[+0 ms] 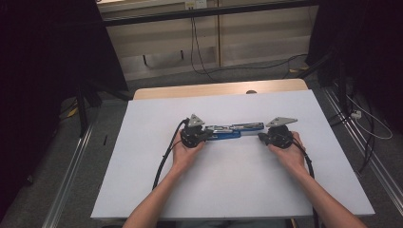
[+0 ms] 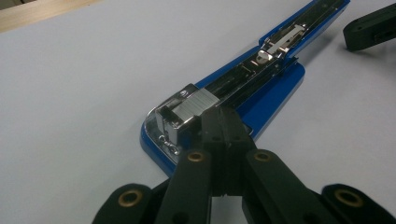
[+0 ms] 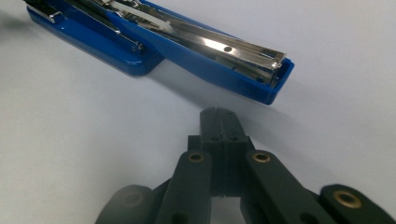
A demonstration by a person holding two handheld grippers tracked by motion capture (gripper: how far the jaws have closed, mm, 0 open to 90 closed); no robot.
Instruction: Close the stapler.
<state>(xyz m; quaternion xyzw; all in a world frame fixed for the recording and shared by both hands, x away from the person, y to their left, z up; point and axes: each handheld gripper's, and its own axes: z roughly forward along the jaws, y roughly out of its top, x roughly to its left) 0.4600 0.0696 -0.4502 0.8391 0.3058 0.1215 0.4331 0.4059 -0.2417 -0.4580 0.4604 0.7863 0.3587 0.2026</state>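
Blue stapler (image 1: 227, 131) is laid open mid-table, long axis left-right between both closed, empty grippers: left gripper (image 2: 223, 122) is pressed on its left end, right gripper (image 3: 222, 122) parked just off its right end.

no readable text, labels, brands or numbers anywhere
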